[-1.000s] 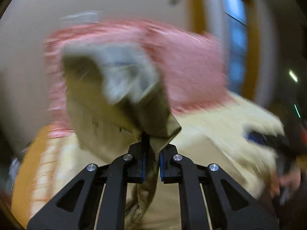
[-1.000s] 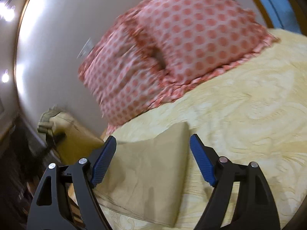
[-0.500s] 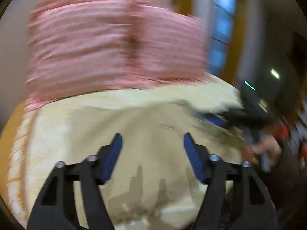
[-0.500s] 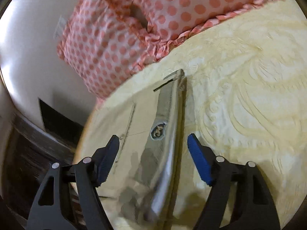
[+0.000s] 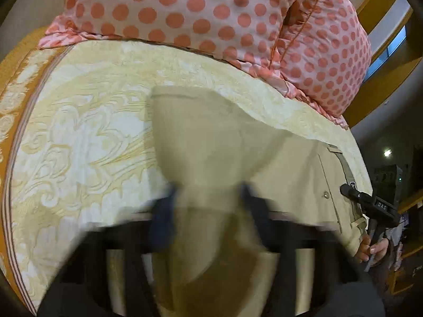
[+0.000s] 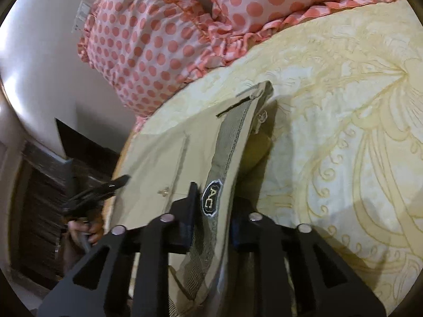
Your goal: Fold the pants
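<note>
Khaki pants [image 5: 224,145] lie spread on the yellow patterned bedspread [image 5: 79,137]. My left gripper [image 5: 208,211] is blurred by motion, its jaws apart over the leg fabric, holding nothing. My right gripper [image 6: 211,203] has its jaws closing around the raised waistband [image 6: 230,137], near the oval label [image 6: 211,198]; a gap still shows at the fingers. The right gripper also shows at the right edge of the left wrist view [image 5: 370,203], at the waistband end. The left gripper shows small in the right wrist view [image 6: 97,192].
Two pink pillows with red dots [image 5: 211,13] lie at the head of the bed, also in the right wrist view [image 6: 164,34]. An orange border [image 5: 15,74] marks the bed's left edge. A white wall and dark furniture [image 6: 39,198] stand beyond the bed.
My left gripper let go of the pants, opened and dropped low over the spread fabric. My right gripper moved onto the waistband and narrowed around it.
</note>
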{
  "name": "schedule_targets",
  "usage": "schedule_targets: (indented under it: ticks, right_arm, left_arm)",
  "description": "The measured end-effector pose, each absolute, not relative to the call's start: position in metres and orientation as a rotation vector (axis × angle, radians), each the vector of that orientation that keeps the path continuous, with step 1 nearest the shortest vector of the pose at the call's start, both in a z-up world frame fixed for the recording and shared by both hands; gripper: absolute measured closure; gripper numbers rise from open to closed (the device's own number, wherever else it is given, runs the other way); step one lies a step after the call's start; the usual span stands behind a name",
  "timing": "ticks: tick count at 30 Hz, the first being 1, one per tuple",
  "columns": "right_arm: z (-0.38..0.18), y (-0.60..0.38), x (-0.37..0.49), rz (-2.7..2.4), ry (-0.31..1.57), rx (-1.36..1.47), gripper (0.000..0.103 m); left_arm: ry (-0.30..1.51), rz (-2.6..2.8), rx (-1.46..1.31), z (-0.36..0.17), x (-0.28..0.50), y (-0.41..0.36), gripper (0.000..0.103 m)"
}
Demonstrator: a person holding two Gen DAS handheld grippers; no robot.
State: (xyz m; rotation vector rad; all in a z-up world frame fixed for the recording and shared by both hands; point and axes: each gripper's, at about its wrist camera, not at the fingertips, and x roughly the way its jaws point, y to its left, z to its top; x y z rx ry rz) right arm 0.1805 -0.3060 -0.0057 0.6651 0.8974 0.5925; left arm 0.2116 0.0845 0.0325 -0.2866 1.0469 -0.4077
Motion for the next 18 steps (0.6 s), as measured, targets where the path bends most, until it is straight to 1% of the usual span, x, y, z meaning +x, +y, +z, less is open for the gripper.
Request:
schedule_targets:
  ticks: [1,2,8,9,11,12,13,14,15,16,17,18]
  right_arm:
    - [-0.001,-0.307,0.184,0.609,0.883,0.671,0.088]
    - [0.005,-0.307,0.188,0.625,0.865,0.668,0.088]
    - [0.044,-0.317,0.232,0.562,0.750,0.605,0.090]
    - [0.047,-0.322,0.240,0.530,0.732,0.606,0.091]
    - [0.044,-0.332,0.258,0.441,0.726,0.601,0.090]
    - [0.038,-0.332,0.266,0.381,0.767,0.563,0.086]
    - [0.031,-0.333,0.271,0.284,0.843,0.490,0.077]
    - [0.031,-0.335,0.267,0.234,0.858,0.460,0.077]
    - [0.036,-0.339,0.255,0.219,0.815,0.444,0.077]
    - [0.042,-0.340,0.244,0.238,0.772,0.446,0.072]
    - [0.050,-0.340,0.230,0.292,0.727,0.460,0.066]
    - [0.057,-0.336,0.218,0.368,0.705,0.480,0.053]
  left_arm:
    - [1.038,-0.412,-0.297,0.035,0.213,0.085,0.090]
    - [1.023,-0.423,-0.294,0.040,0.216,0.083,0.094]
    - [0.895,-0.405,-0.217,0.074,0.253,0.058,0.098]
    - [0.860,-0.373,-0.183,0.078,0.267,0.049,0.098]
    - [0.866,-0.313,-0.127,0.071,0.288,0.039,0.095]
    - [0.887,-0.265,-0.100,0.066,0.296,0.035,0.093]
    - [0.902,-0.229,-0.079,0.062,0.300,0.035,0.089]
    - [0.899,-0.216,-0.071,0.062,0.298,0.036,0.081]
    - [0.873,-0.209,-0.067,0.066,0.291,0.038,0.081]
    - [0.810,-0.201,-0.057,0.075,0.274,0.043,0.080]
    - [0.782,-0.216,-0.064,0.080,0.263,0.046,0.073]
    - [0.754,-0.258,-0.093,0.086,0.251,0.049,0.069]
